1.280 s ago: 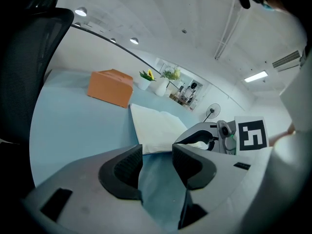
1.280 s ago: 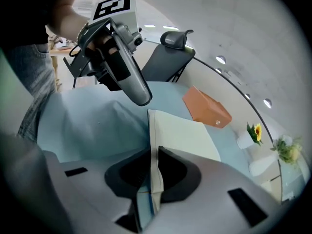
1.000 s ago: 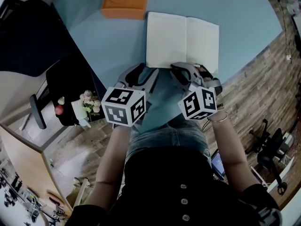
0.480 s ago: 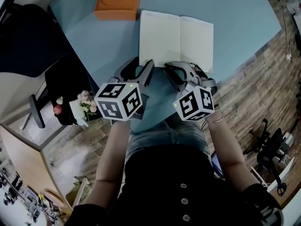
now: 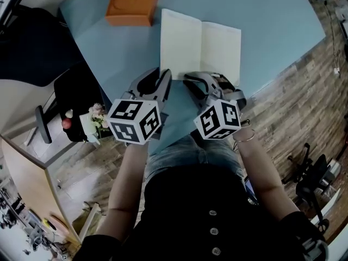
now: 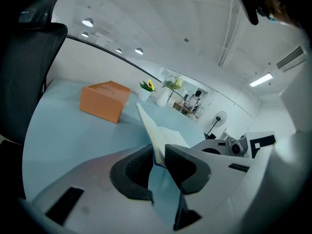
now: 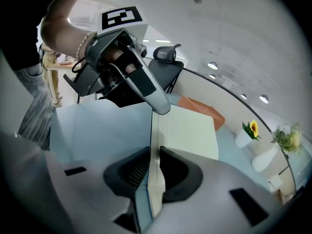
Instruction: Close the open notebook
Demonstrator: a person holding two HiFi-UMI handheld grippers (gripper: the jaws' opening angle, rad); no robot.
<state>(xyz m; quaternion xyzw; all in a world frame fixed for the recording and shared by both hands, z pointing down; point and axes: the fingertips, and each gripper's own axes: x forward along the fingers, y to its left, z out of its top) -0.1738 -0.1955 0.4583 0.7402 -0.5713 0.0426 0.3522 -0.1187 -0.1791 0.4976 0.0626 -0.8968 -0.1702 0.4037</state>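
The open notebook [image 5: 217,48] lies with cream pages up on the blue table [image 5: 272,20]. My left gripper [image 5: 163,73] is at the near edge of its left half. Its jaws have just been closing, and in the left gripper view they [image 6: 157,157] pinch that half, which rises as a tilted sheet [image 6: 148,126]. My right gripper [image 5: 196,79] is shut on the near edge close to the spine. In the right gripper view the notebook's thick edge sits between its pads [image 7: 155,168], with the page [image 7: 187,128] beyond and the left gripper [image 7: 141,82] over the same edge.
An orange box [image 5: 133,3] lies on the table beyond the notebook's left corner, also visible as the orange box [image 6: 105,100]. A black office chair [image 5: 32,42] stands left of the table. Small flower pots [image 6: 146,89] stand at the table's far side. The table's edge is just behind both grippers.
The left gripper's jaws have narrowed from wide open onto the notebook's left half and risen a little, tilting that half up. The right gripper has stayed shut on the near edge.
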